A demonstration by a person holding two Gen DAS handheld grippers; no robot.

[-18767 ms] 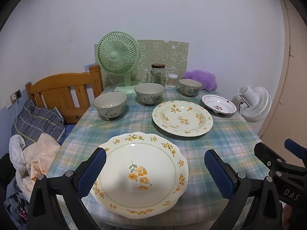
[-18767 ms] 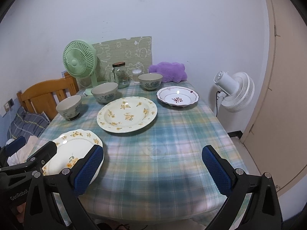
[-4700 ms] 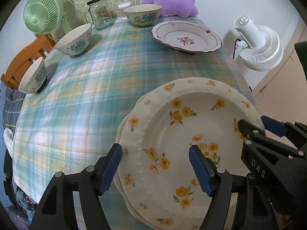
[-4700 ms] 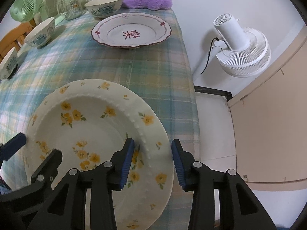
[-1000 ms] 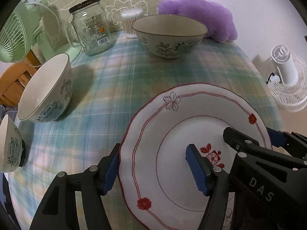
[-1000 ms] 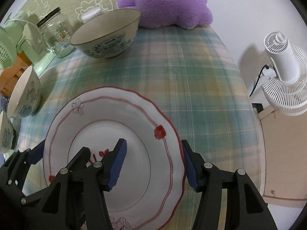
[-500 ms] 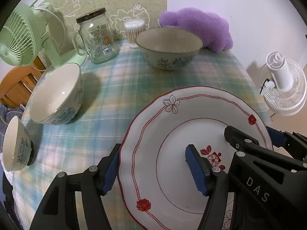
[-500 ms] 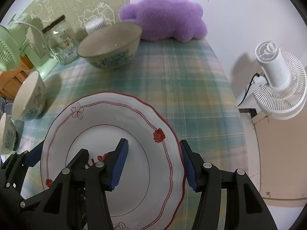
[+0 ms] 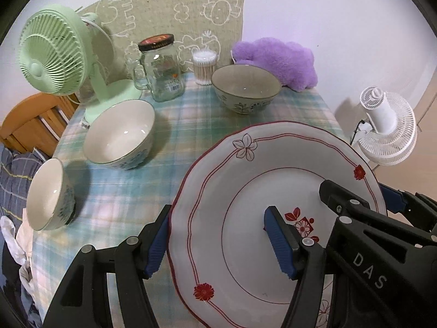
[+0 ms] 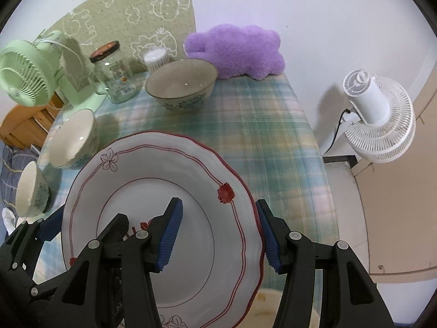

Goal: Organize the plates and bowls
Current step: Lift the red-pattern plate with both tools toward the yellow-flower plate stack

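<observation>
A white plate with a red rim and red flowers (image 9: 273, 191) is held above the plaid table by both grippers. My left gripper (image 9: 218, 242) is shut on its left edge. My right gripper (image 10: 218, 232) is shut on its right edge (image 10: 191, 191). Three flowered bowls stand on the table: a far one (image 9: 245, 91), a middle one (image 9: 120, 134) and a small one at the left edge (image 9: 49, 194). A sliver of a yellow-flowered plate (image 10: 286, 309) shows below the held plate.
A green fan (image 9: 54, 52), a glass jar (image 9: 161, 68), a cotton-swab tub (image 9: 203, 67) and a purple plush (image 9: 275, 60) stand along the wall. A white fan (image 10: 379, 117) stands on the floor right of the table. A wooden chair (image 9: 30, 125) is at the left.
Both grippers have lifted the red-rimmed plate and drawn it back toward the near side; the bowls and jar now look farther away.
</observation>
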